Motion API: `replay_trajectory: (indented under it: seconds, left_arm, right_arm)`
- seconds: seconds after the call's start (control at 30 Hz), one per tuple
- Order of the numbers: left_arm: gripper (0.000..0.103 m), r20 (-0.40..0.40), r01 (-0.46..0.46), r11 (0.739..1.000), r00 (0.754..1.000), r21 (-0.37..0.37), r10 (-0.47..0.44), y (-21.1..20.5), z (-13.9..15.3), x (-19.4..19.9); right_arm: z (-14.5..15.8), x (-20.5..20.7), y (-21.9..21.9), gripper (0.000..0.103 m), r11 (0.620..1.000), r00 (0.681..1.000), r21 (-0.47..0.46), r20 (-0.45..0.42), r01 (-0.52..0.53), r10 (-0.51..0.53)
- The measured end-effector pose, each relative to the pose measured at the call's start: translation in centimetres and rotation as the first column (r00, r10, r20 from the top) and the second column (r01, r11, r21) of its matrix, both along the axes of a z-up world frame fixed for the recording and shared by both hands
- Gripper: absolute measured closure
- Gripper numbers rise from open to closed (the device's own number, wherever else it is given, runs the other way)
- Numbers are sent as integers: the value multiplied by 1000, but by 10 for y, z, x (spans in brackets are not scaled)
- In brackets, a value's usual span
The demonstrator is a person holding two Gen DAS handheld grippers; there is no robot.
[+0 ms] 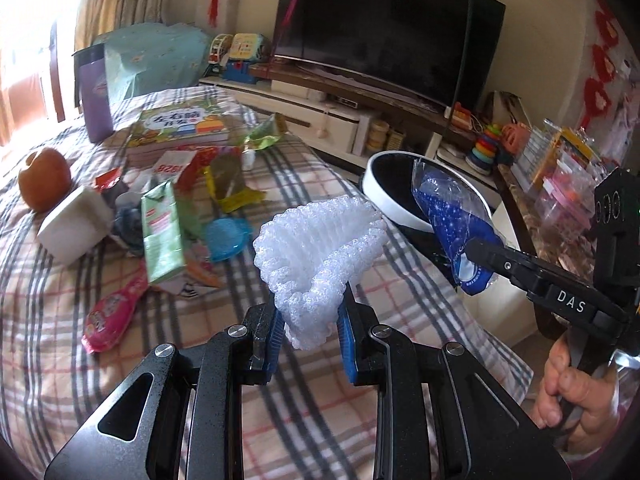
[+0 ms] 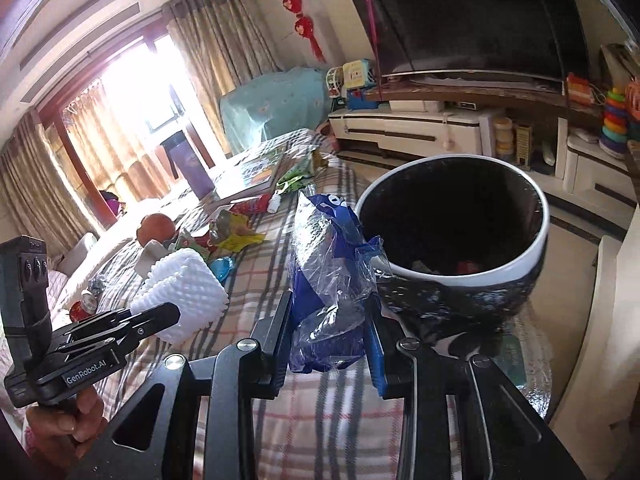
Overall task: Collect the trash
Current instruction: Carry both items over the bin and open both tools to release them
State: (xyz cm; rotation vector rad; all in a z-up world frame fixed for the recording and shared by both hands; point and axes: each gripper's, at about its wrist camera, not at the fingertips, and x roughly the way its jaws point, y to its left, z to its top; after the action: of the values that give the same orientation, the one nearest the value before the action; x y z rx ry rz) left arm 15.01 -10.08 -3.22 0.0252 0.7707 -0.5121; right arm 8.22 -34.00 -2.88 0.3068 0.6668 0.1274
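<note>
My left gripper (image 1: pixel 308 334) is shut on a white foam fruit net (image 1: pixel 320 248) and holds it above the plaid bed cover. It also shows in the right wrist view (image 2: pixel 180 300). My right gripper (image 2: pixel 330 334) is shut on a crumpled blue plastic wrapper (image 2: pixel 328 276), held just left of the round black trash bin with a white rim (image 2: pixel 536 240). In the left wrist view the wrapper (image 1: pixel 452 220) hangs over the bin's rim (image 1: pixel 400 208). Some trash lies in the bin's bottom.
Loose items lie on the bed: a green carton (image 1: pixel 162 232), pink packet (image 1: pixel 114 316), blue lid (image 1: pixel 226 238), yellow wrappers (image 1: pixel 230 184), an orange (image 1: pixel 44 178), white block (image 1: pixel 74 222), books (image 1: pixel 180 128), purple cup (image 1: pixel 94 92). TV stand (image 1: pixel 340 116) beyond.
</note>
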Motion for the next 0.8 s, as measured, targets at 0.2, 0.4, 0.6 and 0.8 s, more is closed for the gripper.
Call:
replay_trajectory:
  seconds: [0.2, 0.4, 0.6, 0.8]
  left_arm:
    - [81, 2, 33, 999, 999, 6, -33, -19, 1, -2]
    - [81, -6, 60, 998, 998, 7, -60, -35, 0, 0]
    - [81, -16, 79, 997, 997, 7, -78, -47, -1, 2]
    - [80, -18, 97, 995, 995, 10, -97, -61, 0, 5]
  right_arm:
    - [1, -6, -13, 70, 1000, 1000, 5, 4, 27, -27]
    - [1, -10, -26, 70, 998, 998, 8, 2, 57, -57]
    - [0, -11, -40, 70, 996, 997, 14, 0, 83, -83]
    - [0, -8, -54, 70, 994, 995, 21, -3, 104, -104]
